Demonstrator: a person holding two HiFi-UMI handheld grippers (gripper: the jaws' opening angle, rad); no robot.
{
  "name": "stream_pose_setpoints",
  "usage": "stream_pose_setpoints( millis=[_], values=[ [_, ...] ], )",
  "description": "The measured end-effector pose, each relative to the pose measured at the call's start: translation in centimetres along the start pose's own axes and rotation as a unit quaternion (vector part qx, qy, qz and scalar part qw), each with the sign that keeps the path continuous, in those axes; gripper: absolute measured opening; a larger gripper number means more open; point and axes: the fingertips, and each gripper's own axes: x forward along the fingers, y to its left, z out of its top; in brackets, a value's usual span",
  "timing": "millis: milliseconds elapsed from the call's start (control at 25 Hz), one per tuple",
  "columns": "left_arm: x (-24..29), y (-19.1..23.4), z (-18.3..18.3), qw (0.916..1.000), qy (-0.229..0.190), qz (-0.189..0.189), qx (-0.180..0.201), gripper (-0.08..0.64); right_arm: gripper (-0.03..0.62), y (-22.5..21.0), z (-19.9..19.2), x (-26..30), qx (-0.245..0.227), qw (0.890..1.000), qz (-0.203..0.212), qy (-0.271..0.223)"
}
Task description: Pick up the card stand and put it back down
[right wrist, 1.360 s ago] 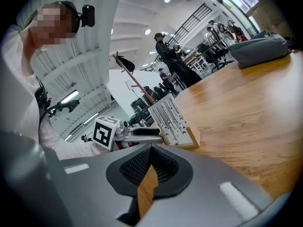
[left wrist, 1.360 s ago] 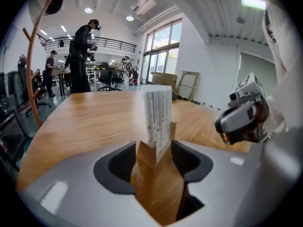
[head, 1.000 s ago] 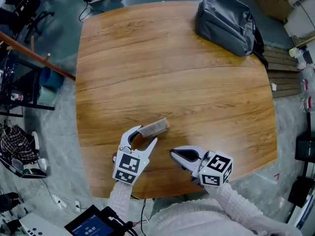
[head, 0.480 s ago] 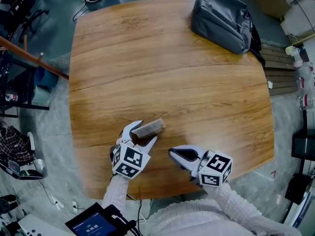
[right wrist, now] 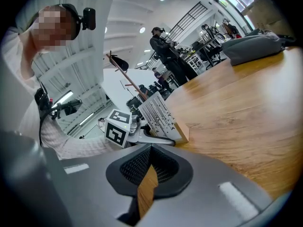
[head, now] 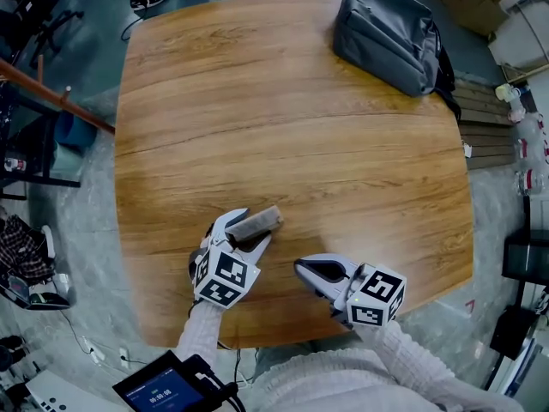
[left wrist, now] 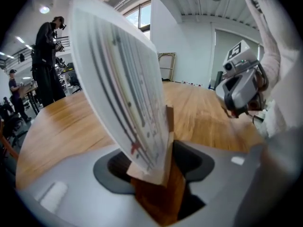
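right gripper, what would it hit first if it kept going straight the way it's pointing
Probably the left gripper, whose fingers are closing around the card stand, with the stand just behind. Only bare table lies before that, though depth is hard to judge.

Table (head: 283, 136) middle and 9-to-12 o'clock side are lying open. Bag (head: 390, 33) is blocking the 1 o'clock corner. Stand (head: 262, 220) at 7 o'clock: left gripper (head: 250, 230) is closing its jaws around it, right gripper (head: 298, 269) is crowding its 4 o'clock side, not touching.
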Motion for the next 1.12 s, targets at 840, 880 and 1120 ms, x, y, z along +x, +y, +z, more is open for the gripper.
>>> stream_pose_setpoints(
  millis=[840, 880, 1120],
  values=[
    [-0.8, -0.6, 0.5, 0.9994, -0.034, 0.002, 0.003, 0.183, -0.005, -0.8, 0.3, -1.3, -0.007, 1.000, -0.009, -0.006],
    [-1.0, -0.7, 0.6, 0.9993, -0.038, 0.002, 0.004, 0.182, -0.005, -0.7, 0.3, -1.3, -0.009, 1.000, -0.008, -0.005],
    [-2.5, -0.7, 2.6, 0.9972, -0.072, 0.018, -0.008, 0.181, -0.005, -0.1, 1.2, -1.7, -0.024, 1.000, -0.004, -0.011]
  ],
)
